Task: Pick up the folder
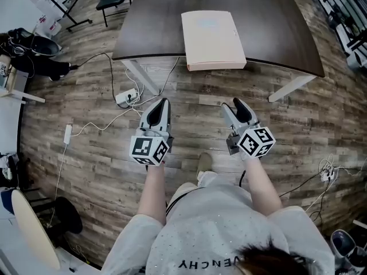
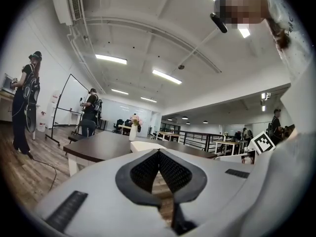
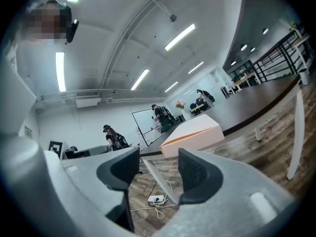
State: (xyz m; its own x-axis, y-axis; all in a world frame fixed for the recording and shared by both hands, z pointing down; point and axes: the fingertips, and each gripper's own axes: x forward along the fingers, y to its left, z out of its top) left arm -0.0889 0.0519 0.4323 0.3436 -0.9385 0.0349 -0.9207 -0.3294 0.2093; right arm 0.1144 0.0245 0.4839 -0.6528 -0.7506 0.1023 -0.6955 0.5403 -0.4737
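Nearest to the person's body, the head view shows two bare forearms that hold the grippers over a floor (image 1: 86,130) of grey-brown wood planks, each with a cube of black and white square markers at its back. The left gripper (image 1: 162,105) has its jaws together: its own view shows the two ribbed dark pads meeting at their tips, with nothing held. The right gripper (image 1: 238,103) stands partly open, and its own view shows a clear gap between the pads, through which only floor and a white table leg are seen; it holds nothing. Both bodies are smooth light grey plastic. Past them on the floor lies a white power strip (image 1: 127,97) with thin cables, which the right gripper view shows too but the left one does not. Further on stands the dark, matte table (image 1: 149,33) on white legs. The folder (image 1: 212,39), pale cream, flat and rectangular, lies on it, and its near end seems to reach a little over the front edge. Only the gripper views show the far room: people standing, a whiteboard (image 3: 145,121), long ceiling lights, and a white vase (image 2: 133,131) with flowers.
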